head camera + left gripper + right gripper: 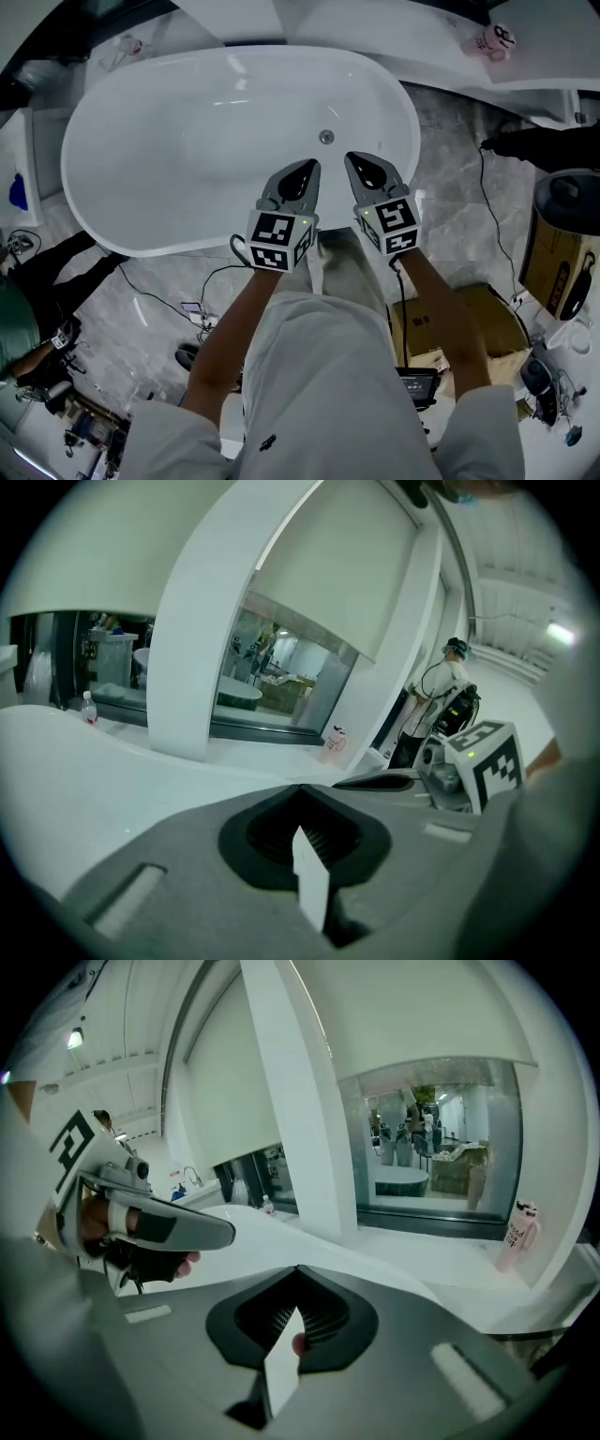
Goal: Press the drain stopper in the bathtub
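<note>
Grey marble floor (450, 187) runs round the white tub (169, 141), and you stand at its near rim looking steeply down into it. The stopper (326, 137) sits on the tub's bottom, a small round metal disc just beyond the middle, toward the far wall. Your left claw (306, 172) and right claw (360, 165) are side by side over the near part of the basin, both pointing away from you. The stopper lies ahead of them, in line with the gap between the two tips. Neither tip looks clearly nearer. The left one angles in toward it a little, so I judge either could do the press. The stopper is round, so no axis matters: the move is forward and down.

Both claws are closed with nothing in them. In the left gripper view the left claw (300, 791) shows its jaws meeting at one point, and the right gripper view shows the same of the right claw (298, 1269). A closed tip should suit a press.

What you lack is height. The head view flattens the drop from the tips to the tub bottom, so I cannot tell how far above the stopper you are. Both gripper views look level across the rim to a white pillar (291, 1119), a window (441, 1147) and a pink bottle (516, 1232) on the ledge (422, 1241); neither shows the stopper. Whether it is up or already down is too small to tell.
</note>
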{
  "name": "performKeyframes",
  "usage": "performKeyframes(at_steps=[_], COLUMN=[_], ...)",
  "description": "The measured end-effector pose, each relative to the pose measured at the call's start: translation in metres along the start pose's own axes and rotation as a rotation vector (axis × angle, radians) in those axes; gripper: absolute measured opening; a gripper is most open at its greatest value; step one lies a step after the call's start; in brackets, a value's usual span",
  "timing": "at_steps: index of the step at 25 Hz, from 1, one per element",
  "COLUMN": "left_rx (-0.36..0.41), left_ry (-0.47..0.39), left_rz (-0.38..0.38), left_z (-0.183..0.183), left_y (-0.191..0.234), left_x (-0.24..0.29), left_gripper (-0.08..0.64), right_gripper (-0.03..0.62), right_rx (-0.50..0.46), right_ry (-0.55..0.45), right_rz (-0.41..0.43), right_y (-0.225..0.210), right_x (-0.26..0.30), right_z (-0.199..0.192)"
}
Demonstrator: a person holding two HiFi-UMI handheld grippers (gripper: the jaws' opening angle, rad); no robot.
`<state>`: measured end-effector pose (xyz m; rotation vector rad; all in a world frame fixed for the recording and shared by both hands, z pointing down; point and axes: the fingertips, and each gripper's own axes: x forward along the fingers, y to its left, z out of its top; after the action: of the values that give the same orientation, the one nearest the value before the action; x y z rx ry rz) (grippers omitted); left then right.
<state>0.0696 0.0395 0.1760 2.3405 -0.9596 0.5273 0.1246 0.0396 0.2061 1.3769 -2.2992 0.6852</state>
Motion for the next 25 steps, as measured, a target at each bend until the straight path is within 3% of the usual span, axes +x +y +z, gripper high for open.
performKeyframes(at_steps=[5,14,25], left_rx=[0.027,0.073,0.157], left_ry=[-0.055,-0.146,-0.222], left_rz=[-0.014,-0.085,-0.144], left_z=[0.034,0.086,0.134], left_y=[-0.025,-0.086,-0.127], left_x=[-0.035,-0.092,-0.143], left_gripper=[0.003,0.003,0.003], right_gripper=[0.006,0.006,0.006], right_rx=[0.014,-0.069,-0.063], right_ry=[-0.069,-0.209,-0.355], right_rz=[-0.001,0.027,-0.025], right_y=[0.019,0.042,0.054], right_x=[-0.043,-0.114,-0.179], right_z=[0.036,0.113,0.186])
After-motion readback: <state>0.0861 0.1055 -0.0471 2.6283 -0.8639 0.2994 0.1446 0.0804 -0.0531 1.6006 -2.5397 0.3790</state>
